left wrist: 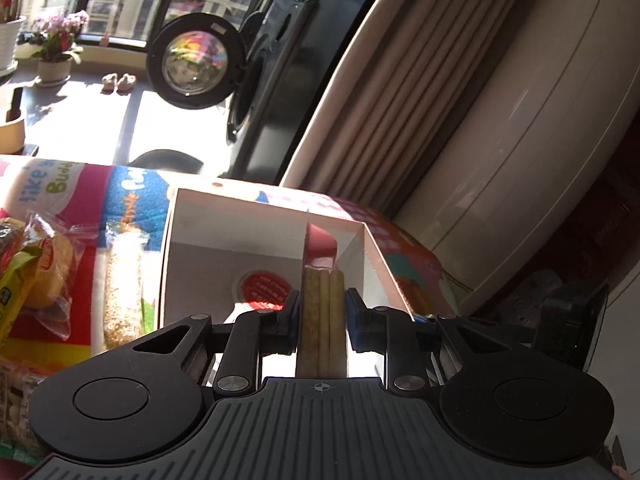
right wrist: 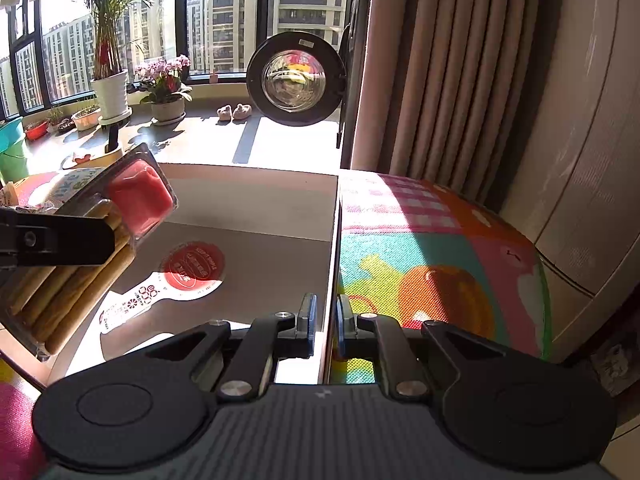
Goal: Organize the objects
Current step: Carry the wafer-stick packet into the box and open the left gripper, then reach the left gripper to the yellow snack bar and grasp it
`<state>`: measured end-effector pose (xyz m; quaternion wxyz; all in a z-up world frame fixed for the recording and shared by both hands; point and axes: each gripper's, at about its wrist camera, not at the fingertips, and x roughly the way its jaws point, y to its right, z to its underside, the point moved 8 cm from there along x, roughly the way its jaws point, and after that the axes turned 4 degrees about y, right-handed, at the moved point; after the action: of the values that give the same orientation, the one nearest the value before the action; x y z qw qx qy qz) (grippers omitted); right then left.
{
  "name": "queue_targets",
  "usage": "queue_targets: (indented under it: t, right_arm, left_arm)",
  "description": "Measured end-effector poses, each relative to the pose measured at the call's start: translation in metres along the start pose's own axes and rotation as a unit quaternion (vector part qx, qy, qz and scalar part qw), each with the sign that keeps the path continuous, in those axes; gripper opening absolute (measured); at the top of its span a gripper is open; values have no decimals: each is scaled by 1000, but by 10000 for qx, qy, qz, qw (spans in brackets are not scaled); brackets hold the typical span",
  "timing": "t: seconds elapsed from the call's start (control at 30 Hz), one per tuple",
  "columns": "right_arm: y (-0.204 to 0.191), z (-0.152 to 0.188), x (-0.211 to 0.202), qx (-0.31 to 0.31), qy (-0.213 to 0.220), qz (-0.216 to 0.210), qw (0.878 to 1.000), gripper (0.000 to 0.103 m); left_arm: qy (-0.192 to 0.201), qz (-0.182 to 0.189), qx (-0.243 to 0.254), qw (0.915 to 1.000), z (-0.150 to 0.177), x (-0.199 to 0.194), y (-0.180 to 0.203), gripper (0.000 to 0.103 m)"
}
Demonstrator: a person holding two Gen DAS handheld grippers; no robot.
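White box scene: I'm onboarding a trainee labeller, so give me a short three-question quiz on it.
1. True or false: the left hand-held gripper holds the biscuit-stick pack above the white box.
2. What does the right hand-held gripper clamp? A) the box's right wall B) the flower pot C) nothing
3. Fill in: the sachet in the box has a round ___ label.

Key: 1 true; 2 A; 3 red.

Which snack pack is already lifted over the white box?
The breadstick pack with red dip, clamped in the left gripper above the white box; the other snack packs lie on the mat.
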<state>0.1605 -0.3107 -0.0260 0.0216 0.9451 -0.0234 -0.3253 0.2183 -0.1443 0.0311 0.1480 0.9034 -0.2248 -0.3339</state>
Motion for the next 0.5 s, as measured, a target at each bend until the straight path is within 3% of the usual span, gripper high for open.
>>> queue_targets:
  t: [0.17,0.33,0.5]
  right_arm:
    - [1,1,0,-23,10,4,10000,10]
    - [-1,1,-1,-53,4,33,10000,10]
    - [-2,1,-1,-78,-25,46,10000,10]
  left_arm:
    - [-127,-467,214,9986,12,5,-10,27]
    - [-251,-424,197,9986,13,3,-13,27]
    - [-113,-287,171,9994,10,-10,-11,26]
